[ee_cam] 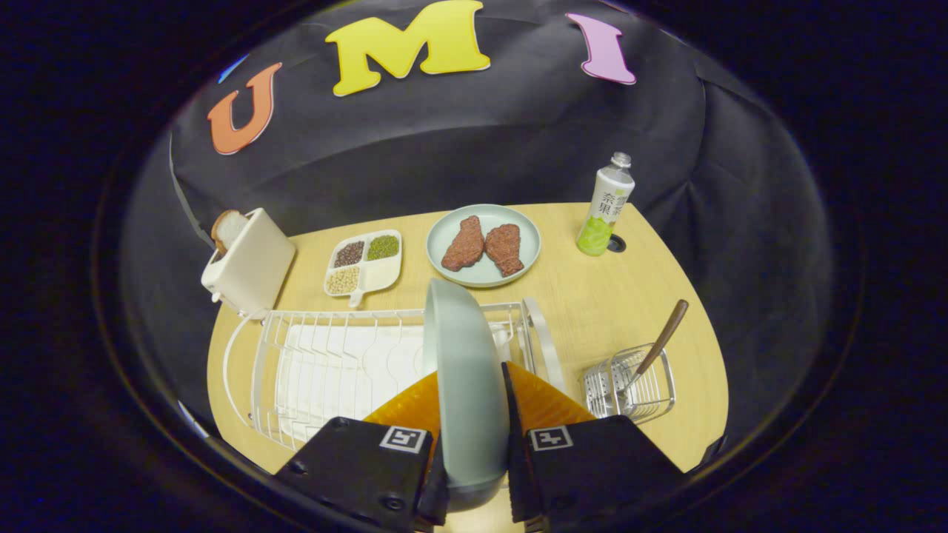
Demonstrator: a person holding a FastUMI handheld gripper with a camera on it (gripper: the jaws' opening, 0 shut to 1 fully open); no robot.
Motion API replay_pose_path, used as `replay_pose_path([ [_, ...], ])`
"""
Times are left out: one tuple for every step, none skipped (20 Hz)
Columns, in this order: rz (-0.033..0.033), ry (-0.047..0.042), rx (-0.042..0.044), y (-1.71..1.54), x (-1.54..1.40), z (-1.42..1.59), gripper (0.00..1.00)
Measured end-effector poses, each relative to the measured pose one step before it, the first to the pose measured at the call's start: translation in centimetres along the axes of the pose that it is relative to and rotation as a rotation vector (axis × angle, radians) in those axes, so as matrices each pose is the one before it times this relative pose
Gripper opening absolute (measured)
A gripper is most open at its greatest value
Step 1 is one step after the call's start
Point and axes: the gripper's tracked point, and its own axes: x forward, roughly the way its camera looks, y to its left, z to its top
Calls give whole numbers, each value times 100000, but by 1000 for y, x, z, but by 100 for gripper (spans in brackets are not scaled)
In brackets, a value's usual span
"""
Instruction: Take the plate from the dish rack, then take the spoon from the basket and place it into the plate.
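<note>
The table (607, 311) is pale wood, rounded at its far edge, with the dark cloth wall behind it. On its near left part stands the white wire dish rack (326, 363), with a white tray under the wires. The plate (466, 385), a grey-green one, stands on edge at the right end of that rack, and the tongs (472, 444) are clamped on it: one finger presses each face, with the plate's lower rim set deep between them. Whether the plate still rests in the rack's wires I cannot tell, since the fingers cover its lower part.

Far behind the rack sits a second plate (452, 222) carrying two brown meat pieces (483, 244). To its left lies a white divided tray (364, 265) with beans in three wells, and further left a white toaster (248, 270) with a slice of bread (226, 226) sticking up. At the far right stands a bottle (606, 207) with a green label.

Near right of the rack is the small wire basket (629, 385). The spoon (659, 342) leans in it, brown handle up and to the right; its bowl is hidden behind the wires.
</note>
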Motion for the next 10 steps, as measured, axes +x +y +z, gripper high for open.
replay_pose_path([
  [-1361, -485, -411, 3, -185, 319, 37],
  [-1822, -70, -1206, -144, -88, 151, 37],
  [-2854, -2240, -1536, -478, -506, 707, 37],
  [-2393, -2246, -1460, -395, -273, 761, 37],
  [1392, -1418, -133, 158, -775, 588, 36],
  [2579, -1102, 508, 488, -671, 7, 35],
  [4041, -802, -114, 587, -1014, -140, 34],
  [4963, -579, -6, 336, -846, -548, 34],
  [5369, -224, 770, 393, -993, -603, 34],
  [4674, -94, 2012, 65, -974, -949, 34],
])
